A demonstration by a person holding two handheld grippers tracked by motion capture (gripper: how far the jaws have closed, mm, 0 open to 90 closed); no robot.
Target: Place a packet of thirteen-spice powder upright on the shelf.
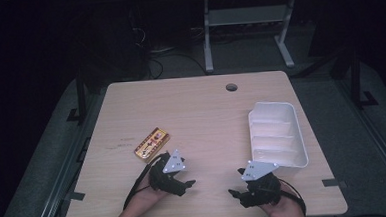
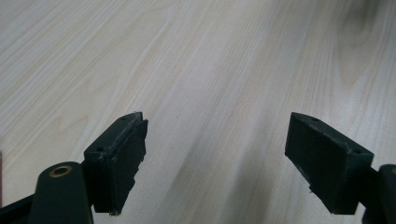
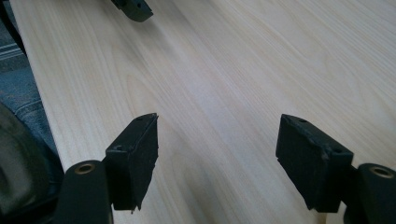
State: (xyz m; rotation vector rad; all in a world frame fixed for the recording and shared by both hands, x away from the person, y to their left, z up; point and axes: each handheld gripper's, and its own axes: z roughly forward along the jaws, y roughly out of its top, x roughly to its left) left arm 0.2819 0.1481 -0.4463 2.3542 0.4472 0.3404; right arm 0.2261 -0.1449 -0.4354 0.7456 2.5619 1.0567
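Observation:
My left gripper [image 1: 186, 185] rests low over the near left part of the wooden table [image 1: 201, 113] and points right. In the left gripper view the left gripper [image 2: 215, 126] has its jaws wide apart, with bare wood between them. My right gripper [image 1: 235, 194] sits near the front edge and points left toward the other one. The right gripper [image 3: 217, 123] is open in its own view too and holds nothing. A tip of the left gripper's jaw [image 3: 135, 8] shows at the top of that view. A small yellow-and-brown box [image 1: 152, 143] lies flat just beyond the left gripper.
A white ribbed tray [image 1: 276, 134] stands at the right, just beyond the right gripper. A round cable hole [image 1: 231, 87] is near the table's far edge. Metal desk legs [image 1: 207, 37] stand on the dark floor behind.

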